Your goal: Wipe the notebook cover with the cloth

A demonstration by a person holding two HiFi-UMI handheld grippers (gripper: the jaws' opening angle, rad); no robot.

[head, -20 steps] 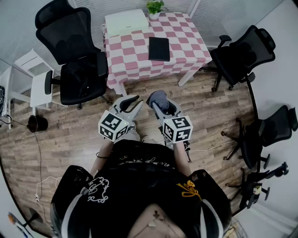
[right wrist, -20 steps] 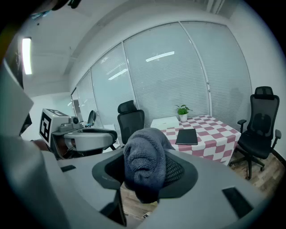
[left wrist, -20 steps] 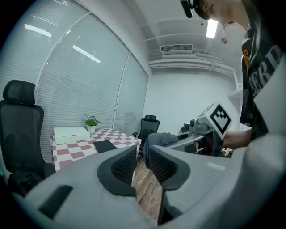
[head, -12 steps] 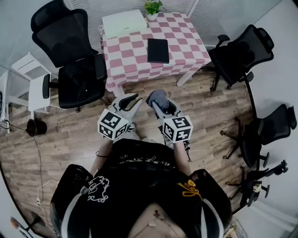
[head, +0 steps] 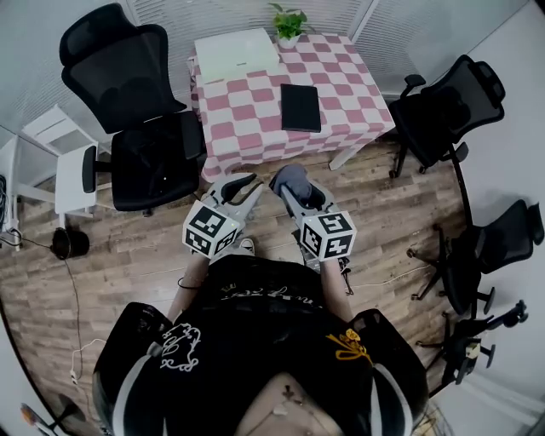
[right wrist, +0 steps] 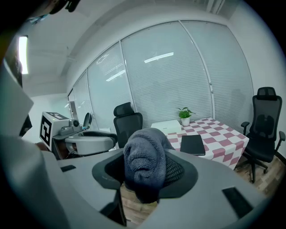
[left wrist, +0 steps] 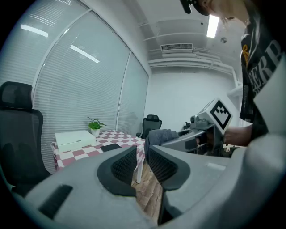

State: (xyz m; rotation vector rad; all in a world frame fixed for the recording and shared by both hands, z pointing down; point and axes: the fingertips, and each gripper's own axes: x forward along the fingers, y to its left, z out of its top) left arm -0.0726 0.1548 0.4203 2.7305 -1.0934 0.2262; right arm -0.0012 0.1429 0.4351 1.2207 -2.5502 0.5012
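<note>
The tabletop is checked pink and white, and on it are a black notebook, a white box and a green plant. The cloth is dark grey-blue. The left gripper and right gripper are light grey with black-and-white square markers. The chairs are black and the plank floor is brown.

office | mesh swivel chairs | blinded glass wall | checkered table

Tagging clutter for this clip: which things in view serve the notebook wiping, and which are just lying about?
For the job: cloth, clamped in the right tongs; black notebook on the checked table.
Lying about: white box, potted plant, office chairs.
</note>
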